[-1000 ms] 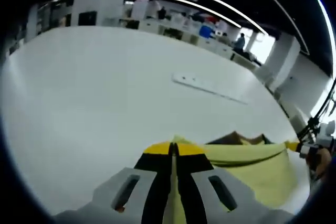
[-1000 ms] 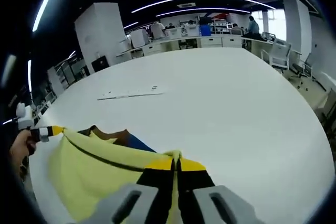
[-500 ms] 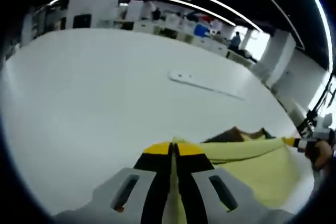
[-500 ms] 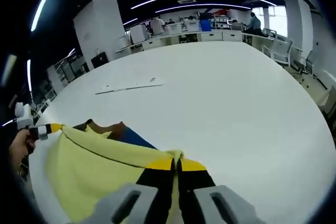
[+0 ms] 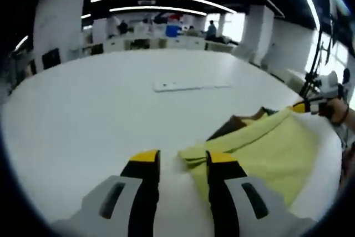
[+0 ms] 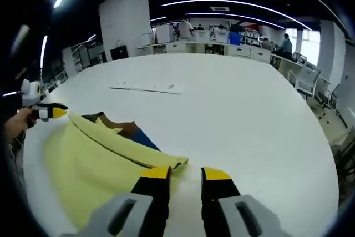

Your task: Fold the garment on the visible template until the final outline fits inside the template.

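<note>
Garment, left gripper view: yellow cloth lying on the white surface, spread to the right of your left claw. Its nearer corner is a small folded bunch lying between the yellow tips, closer to the right-hand one. Your left claw stands wide, jaws apart, nothing held. Brown and dark blue parts of the cloth show at its far edge. Long folded edge runs from that corner up and right to your right claw, seen at the view's right side with a hand behind it; whether it grips the far corner cannot be told from here. Flat white strip lies well apart, farther up the surface.

Garment, right gripper view: same yellow cloth, lying left of your right claw, its corner just beside the left-hand tip and touching neither pad that can be seen. Your right claw is wide, holding nothing. Folded edge runs up and left toward your left claw. Brown and blue fabric peeks out along that edge. Flat strip sits beyond.

No template outline can be made out on the surface. Judgement: each claw is nearest its own corner, long axis stretched between them, so a re-grip would be made inward.
</note>
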`<state>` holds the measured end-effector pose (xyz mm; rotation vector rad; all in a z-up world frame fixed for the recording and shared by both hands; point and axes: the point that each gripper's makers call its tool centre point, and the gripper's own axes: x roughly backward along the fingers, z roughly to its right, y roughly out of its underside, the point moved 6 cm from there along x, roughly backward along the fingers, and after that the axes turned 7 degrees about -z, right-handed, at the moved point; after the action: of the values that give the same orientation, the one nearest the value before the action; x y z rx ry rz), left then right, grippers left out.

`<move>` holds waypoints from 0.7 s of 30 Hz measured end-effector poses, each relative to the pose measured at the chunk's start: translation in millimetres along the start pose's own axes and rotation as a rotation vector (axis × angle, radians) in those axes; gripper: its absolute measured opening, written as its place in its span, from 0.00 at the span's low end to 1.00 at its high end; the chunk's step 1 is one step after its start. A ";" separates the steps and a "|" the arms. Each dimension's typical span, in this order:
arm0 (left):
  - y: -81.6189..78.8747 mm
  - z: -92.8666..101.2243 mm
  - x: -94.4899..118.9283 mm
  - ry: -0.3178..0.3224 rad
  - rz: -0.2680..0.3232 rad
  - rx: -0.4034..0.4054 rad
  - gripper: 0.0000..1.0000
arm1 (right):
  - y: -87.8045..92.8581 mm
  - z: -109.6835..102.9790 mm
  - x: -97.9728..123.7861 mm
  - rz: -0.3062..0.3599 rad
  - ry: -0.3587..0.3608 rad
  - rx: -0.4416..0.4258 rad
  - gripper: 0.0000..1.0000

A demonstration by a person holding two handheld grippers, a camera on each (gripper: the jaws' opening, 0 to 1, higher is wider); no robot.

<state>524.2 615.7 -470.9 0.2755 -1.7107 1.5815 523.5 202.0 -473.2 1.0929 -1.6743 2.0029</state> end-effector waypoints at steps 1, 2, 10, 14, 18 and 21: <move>1.8 2.0 -0.6 0.013 -0.003 0.003 0.32 | 0.7 -0.8 0.3 -0.005 0.006 0.037 0.18; 2.8 3.2 -1.0 0.018 -0.008 -0.009 0.32 | 1.5 -1.2 -0.2 -0.010 0.007 0.058 0.18; 7.6 3.7 -16.2 -0.042 -0.065 -0.125 0.39 | 10.8 2.1 -19.9 -0.043 -0.001 0.078 0.19; 3.0 1.3 -25.1 -0.067 -0.047 -0.126 0.38 | 5.5 6.0 -26.7 -0.015 0.001 0.047 0.18; -1.7 0.5 -34.9 -0.085 -0.039 -0.081 0.37 | 1.4 8.4 -34.1 0.020 -0.016 -0.081 0.20; -6.5 0.8 -39.6 -0.099 -0.023 -0.064 0.37 | -2.3 10.5 -38.2 0.046 0.003 -0.159 0.22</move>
<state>554.7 600.4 -491.9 0.3452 -1.8232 1.5158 554.0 201.5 -498.6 1.0036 -1.8371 1.8605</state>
